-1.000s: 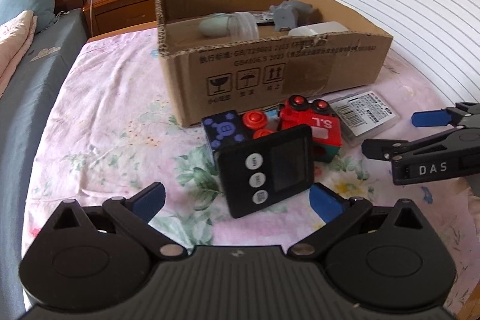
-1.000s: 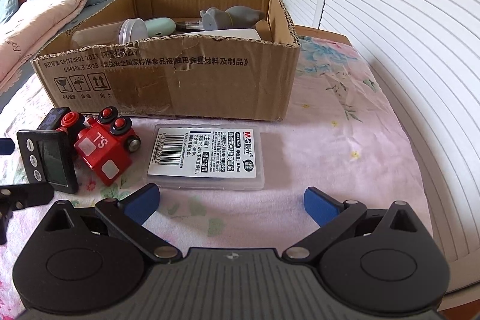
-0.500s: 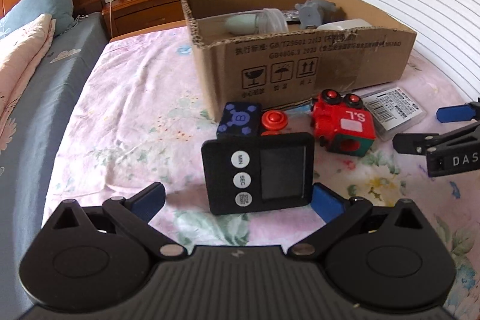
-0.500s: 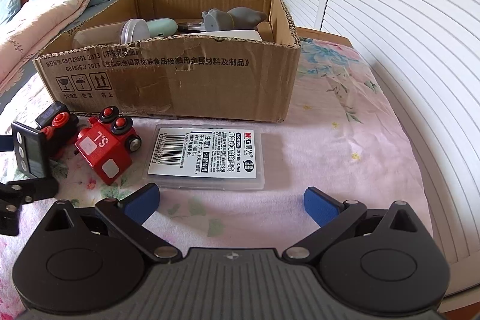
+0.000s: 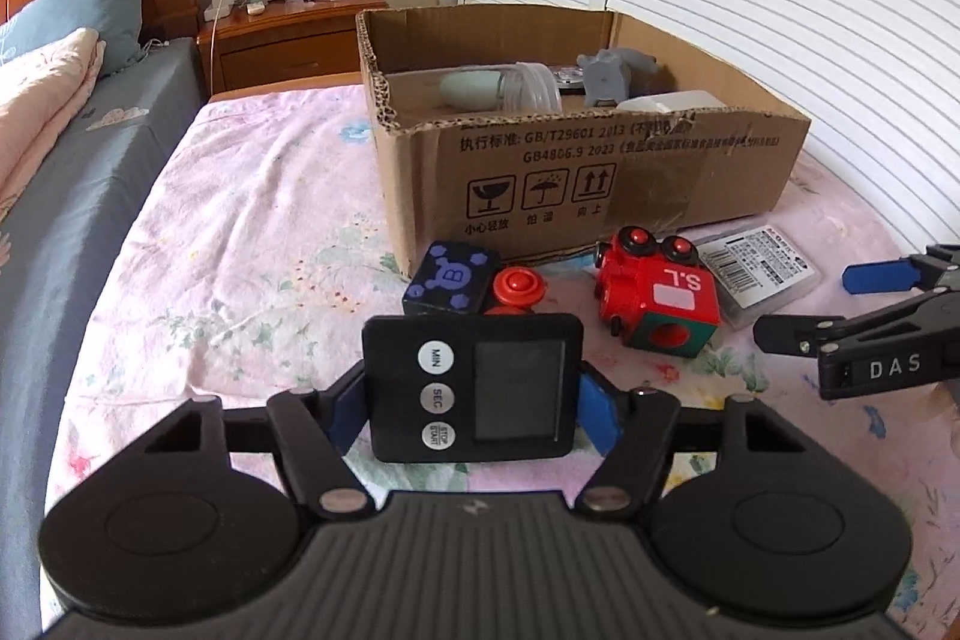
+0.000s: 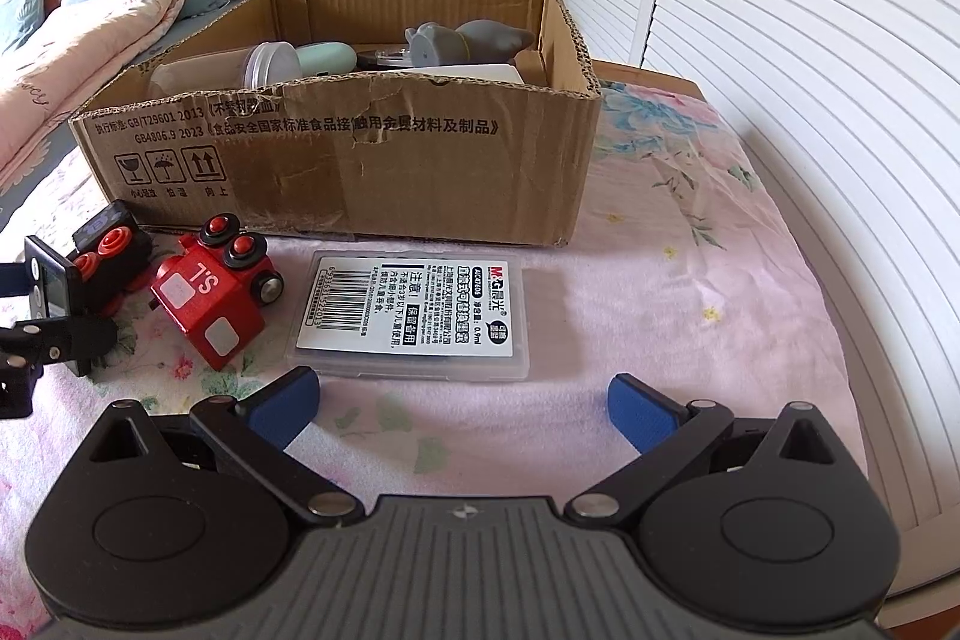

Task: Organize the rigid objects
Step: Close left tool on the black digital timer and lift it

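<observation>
Here, low centre of the left view, our left gripper has just closed its jaws, and the blue pads now pinch the black timer by its side edges. Its buttons read MIN, SEC, STOP/START; the screen is dark. In the right view the timer sits at the far left edge, cut off.

Above it, the red toy says "S.L", and a black cube shows a "B". The clear case carries an M&G label and barcode. The box reads "GB/T29601 2013" and "GB4806.9 2023"; we make out only the tops of its contents.

Our right gripper stands spread and empty at the lower centre, with bare bedspread to the right. It is marked "DAS" in the left view.
</observation>
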